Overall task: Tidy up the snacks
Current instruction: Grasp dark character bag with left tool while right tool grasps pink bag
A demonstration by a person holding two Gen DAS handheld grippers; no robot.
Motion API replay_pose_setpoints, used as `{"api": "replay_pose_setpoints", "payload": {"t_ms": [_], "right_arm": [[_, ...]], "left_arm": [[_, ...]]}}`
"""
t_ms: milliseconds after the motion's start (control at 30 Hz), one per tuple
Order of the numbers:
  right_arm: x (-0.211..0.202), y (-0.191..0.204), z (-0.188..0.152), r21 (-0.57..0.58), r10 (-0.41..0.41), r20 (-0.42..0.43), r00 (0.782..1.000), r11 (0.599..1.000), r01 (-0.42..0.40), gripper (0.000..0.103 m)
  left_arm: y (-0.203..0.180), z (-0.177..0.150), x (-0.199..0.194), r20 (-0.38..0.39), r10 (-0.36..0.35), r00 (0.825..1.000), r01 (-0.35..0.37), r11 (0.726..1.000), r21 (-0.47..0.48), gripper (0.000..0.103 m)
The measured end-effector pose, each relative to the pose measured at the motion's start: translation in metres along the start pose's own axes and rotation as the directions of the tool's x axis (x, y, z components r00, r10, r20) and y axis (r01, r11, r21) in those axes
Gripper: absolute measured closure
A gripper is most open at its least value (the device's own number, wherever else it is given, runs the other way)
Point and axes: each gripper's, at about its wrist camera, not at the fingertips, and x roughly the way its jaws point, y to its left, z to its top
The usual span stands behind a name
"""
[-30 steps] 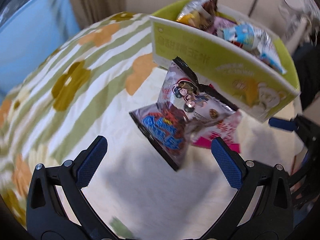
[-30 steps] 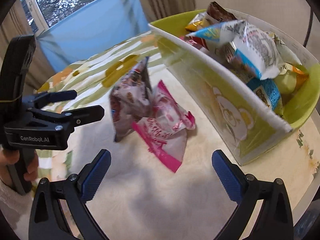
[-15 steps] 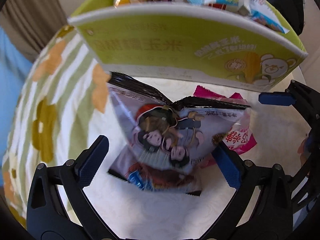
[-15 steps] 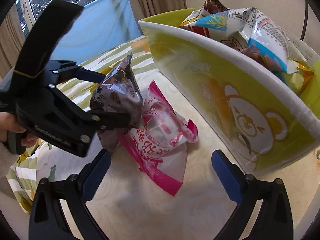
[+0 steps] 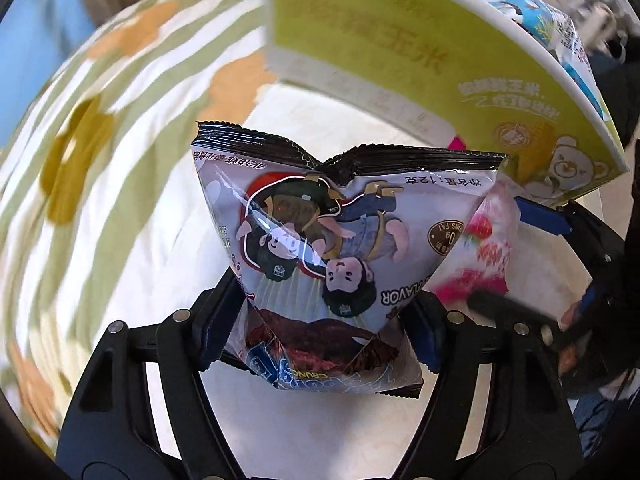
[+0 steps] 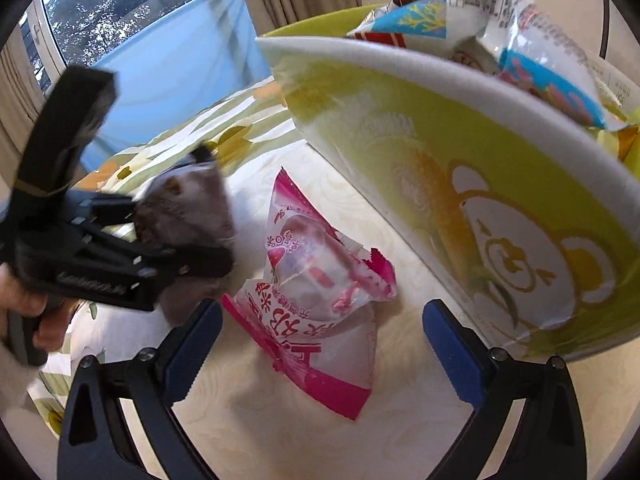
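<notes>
A grey-purple cartoon snack bag (image 5: 340,220) stands upright on the cream table, and my left gripper (image 5: 320,336) is closing on its lower part; both blue pads press into its sides. In the right wrist view this bag (image 6: 192,208) is blurred, with the left gripper (image 6: 200,260) around it. Just beside it lies a pink-and-white snack bag (image 6: 316,292), which shows behind the cartoon bag's right edge (image 5: 484,248) in the left wrist view. My right gripper (image 6: 322,336) hovers over the pink bag, jaws wide and closing slightly, pads clear of it.
A green cardboard box (image 6: 500,200) with a bear print stands behind both bags, filled with several snack packs (image 6: 480,32). A floral striped cloth (image 5: 100,160) covers the left of the table. A hand (image 6: 44,320) holds the left gripper's handle.
My left gripper came down over the cartoon bag and its jaws went from wide apart to pinching it. The right gripper sank a little toward the pink bag.
</notes>
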Motion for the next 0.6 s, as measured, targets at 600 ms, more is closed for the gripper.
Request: {"api": "replay_pose_setpoints", "payload": {"t_ms": [600], "right_arm": [[0.011,0.004,0.011,0.040,0.023,-0.037,0.999,0.999,-0.022,0.019]], "left_arm": [[-0.012,-0.074,-0.017,-0.002,0.211,0.978,-0.188,0.867,-0.461,0.033]]}}
